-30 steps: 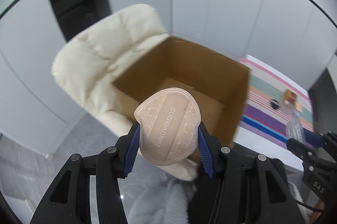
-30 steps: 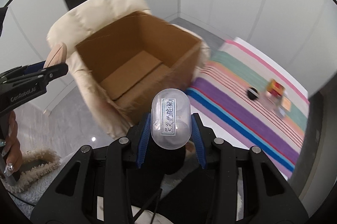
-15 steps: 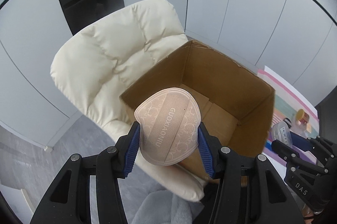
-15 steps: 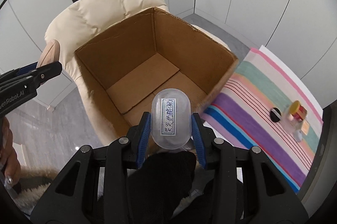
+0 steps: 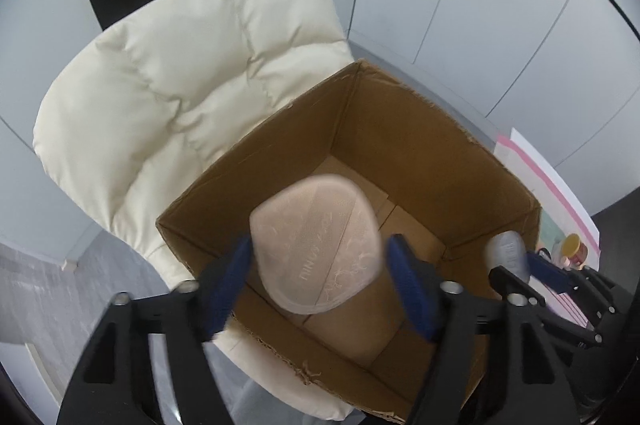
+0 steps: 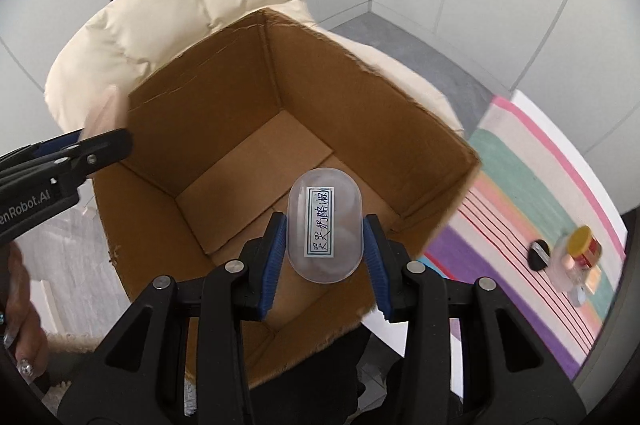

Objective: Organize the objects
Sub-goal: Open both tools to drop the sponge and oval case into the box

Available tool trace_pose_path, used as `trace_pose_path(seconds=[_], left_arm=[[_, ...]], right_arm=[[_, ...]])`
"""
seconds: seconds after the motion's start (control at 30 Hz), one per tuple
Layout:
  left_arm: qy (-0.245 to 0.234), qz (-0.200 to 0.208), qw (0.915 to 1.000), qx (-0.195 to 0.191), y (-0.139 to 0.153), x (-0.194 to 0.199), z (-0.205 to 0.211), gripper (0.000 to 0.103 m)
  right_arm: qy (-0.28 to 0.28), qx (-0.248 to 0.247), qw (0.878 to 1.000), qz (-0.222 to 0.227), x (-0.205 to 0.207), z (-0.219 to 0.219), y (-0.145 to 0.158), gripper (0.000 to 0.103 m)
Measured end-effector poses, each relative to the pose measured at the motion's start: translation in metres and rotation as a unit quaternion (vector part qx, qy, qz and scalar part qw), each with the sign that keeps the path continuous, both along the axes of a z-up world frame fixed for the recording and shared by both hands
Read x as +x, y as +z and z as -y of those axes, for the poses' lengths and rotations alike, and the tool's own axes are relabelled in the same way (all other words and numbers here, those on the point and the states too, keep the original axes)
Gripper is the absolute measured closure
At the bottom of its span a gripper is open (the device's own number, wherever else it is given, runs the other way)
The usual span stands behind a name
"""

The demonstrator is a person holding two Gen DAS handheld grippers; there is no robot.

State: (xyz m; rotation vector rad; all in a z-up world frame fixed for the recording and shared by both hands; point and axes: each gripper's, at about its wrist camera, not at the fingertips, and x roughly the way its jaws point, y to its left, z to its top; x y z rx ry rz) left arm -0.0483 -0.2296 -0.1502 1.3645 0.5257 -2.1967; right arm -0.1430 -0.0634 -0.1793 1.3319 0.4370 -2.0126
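Note:
An open brown cardboard box (image 5: 404, 145) (image 6: 208, 113) stands on a cream padded armchair (image 5: 180, 85) (image 6: 180, 5). My left gripper (image 5: 319, 239) hangs over the box's near left corner, its jaws opening wide. A beige cosmetic puff (image 5: 316, 245) lies blurred and tilted between them, with a gap at the right pad. In the right wrist view the puff (image 6: 106, 113) shows at the box's left rim. My right gripper (image 6: 325, 217) is over the box's near side. A clear oval case (image 6: 325, 225) with a white label sits between its pads, still touching both as the jaws start opening.
A striped cloth (image 6: 540, 185) lies to the right of the chair, with a yellow-lidded jar (image 6: 582, 245) and a black round item (image 6: 538, 255) on it. A person's hand (image 6: 20, 345) shows at lower left. Grey floor and white wall panels surround the chair.
Both grippers have moved over the box and come lower. The left jaws have spread apart and the puff has tipped loose between them. The case sits unchanged in the right gripper.

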Motion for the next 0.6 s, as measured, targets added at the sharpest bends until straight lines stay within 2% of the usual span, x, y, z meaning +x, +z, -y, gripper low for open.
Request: trace_pose_path(seconds=[0.03, 0.07, 0.1, 0.23, 0.6], left_arm=[[0.001, 0.003, 1.0000, 0.000, -0.001, -0.001, 0.000, 0.010], [0.000, 0.001, 1.0000, 0.001, -0.001, -0.001, 0.000, 0.002], [0.001, -0.006, 1.0000, 0.002, 0.000, 0.001, 0.001, 0.002], [0.005, -0.019, 0.9998, 0.004, 0.004, 0.005, 0.002, 0.002], [-0.003, -0.020, 0.9998, -0.006, 0.012, 0.008, -0.004, 0.002]], right_arm=[[-0.001, -0.003, 1.000, -0.003, 0.000, 0.000, 0.000, 0.035], [-0.001, -0.009, 1.000, -0.010, 0.000, 0.000, 0.001, 0.020], [-0.001, -0.013, 1.000, -0.017, 0.001, 0.000, 0.001, 0.005], [0.002, -0.018, 1.000, -0.019, 0.003, 0.001, 0.002, 0.002], [-0.015, -0.022, 1.000, -0.003, 0.001, -0.008, 0.000, 0.002]])
